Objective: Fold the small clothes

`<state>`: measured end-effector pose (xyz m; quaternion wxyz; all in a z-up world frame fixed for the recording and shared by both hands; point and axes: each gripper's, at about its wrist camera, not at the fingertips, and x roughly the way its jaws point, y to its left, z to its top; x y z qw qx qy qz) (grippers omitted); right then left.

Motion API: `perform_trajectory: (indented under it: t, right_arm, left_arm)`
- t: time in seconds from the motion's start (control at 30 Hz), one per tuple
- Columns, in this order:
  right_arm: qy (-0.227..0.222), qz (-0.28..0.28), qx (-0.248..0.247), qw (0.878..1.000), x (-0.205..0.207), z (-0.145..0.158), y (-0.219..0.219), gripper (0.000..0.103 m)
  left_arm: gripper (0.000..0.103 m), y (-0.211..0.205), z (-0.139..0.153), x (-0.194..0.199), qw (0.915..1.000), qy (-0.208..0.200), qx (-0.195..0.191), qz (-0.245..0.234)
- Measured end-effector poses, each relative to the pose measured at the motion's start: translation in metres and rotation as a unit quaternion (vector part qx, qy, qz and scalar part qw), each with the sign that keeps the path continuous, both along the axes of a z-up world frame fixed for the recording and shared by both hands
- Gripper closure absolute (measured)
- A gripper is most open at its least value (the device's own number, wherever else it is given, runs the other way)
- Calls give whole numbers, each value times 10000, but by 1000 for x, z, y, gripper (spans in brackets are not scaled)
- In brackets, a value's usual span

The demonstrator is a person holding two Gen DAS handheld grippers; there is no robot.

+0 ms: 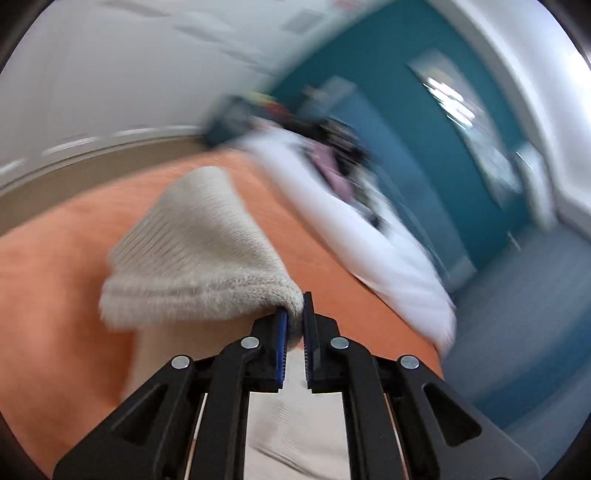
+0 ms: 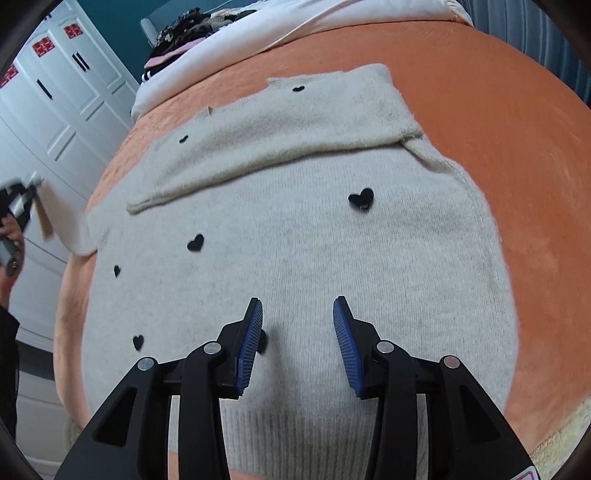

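Note:
A small cream knit sweater (image 2: 314, 258) with black hearts lies flat on the orange bedspread (image 2: 498, 129). One sleeve (image 2: 280, 136) is folded across its chest. My left gripper (image 1: 294, 314) is shut on the cuff of the other sleeve (image 1: 199, 258) and holds it lifted off the bed; this sleeve shows stretched out at the left of the right wrist view (image 2: 70, 225), with the left gripper (image 2: 22, 203) at its end. My right gripper (image 2: 297, 321) is open and empty, hovering just above the sweater's lower body.
A white duvet (image 2: 258, 29) and a pile of dark and pink clothes (image 2: 184, 33) lie at the far end of the bed. White panelled wardrobe doors (image 2: 55, 92) stand to the left. A teal wall (image 1: 424, 110) and grey floor (image 1: 517, 295) lie beyond.

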<state>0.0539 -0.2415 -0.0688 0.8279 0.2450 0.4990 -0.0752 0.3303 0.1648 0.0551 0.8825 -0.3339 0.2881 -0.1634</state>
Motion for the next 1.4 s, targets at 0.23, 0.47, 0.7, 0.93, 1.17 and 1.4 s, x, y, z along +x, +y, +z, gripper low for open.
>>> perform_trajectory:
  t: [0.23, 0.47, 0.7, 0.93, 1.17, 1.4]
  right_arm:
    - [-140, -405, 68, 9991, -10, 1, -27, 62]
    - [-523, -415, -34, 9978, 16, 17, -65, 49]
    - [-571, -911, 461, 9931, 120, -2, -109, 44]
    - [-715, -961, 812, 9895, 181, -2, -112, 98]
    - [-901, -884, 190, 9918, 162, -6, -107, 100]
    - [-1036, -1198, 214, 9872, 137, -21, -108, 103]
  left_arm:
    - [42, -209, -83, -74, 9753, 1043, 674, -1828]
    - [37, -110, -174, -91, 9665, 2521, -400, -274]
    - [31, -31, -177, -31, 9580, 2637, -933, 627]
    - [96, -42, -157, -22, 9689, 2163, -923, 767]
    - [96, -43, -169, -16, 9715, 2177, -76, 937]
    - [95, -45, -193, -26, 9725, 2186, 227, 771]
